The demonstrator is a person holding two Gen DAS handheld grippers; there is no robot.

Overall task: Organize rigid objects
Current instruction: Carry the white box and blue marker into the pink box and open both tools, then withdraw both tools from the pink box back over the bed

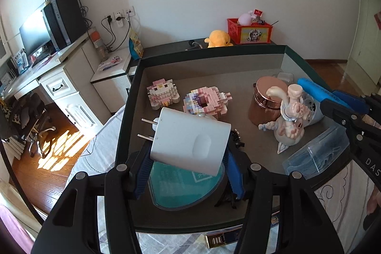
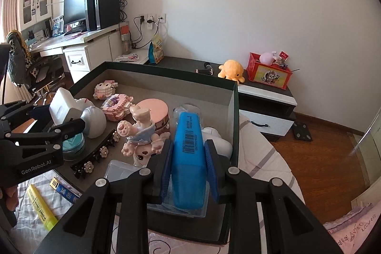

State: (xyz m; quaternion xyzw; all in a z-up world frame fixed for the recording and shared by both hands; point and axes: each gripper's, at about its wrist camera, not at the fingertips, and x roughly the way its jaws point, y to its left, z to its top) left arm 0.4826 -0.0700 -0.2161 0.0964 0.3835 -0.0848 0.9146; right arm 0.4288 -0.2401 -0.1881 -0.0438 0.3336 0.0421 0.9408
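While the left claw (image 1: 188,154) squeezes a white charger (image 1: 190,139) and the right claw (image 2: 189,170) squeezes a blue marker (image 2: 189,158), both hang over the dark box (image 2: 235,135). Block toys (image 1: 206,100), a pink tin (image 1: 266,99) and a figure (image 1: 289,116) already sit inside. A yellow marker (image 2: 41,211) and a small blue pack (image 2: 63,189) still lie outside on the bed, so the job looks partly done.

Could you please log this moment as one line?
left gripper: shut on charger | right gripper: shut on blue marker | both over box | neither item released
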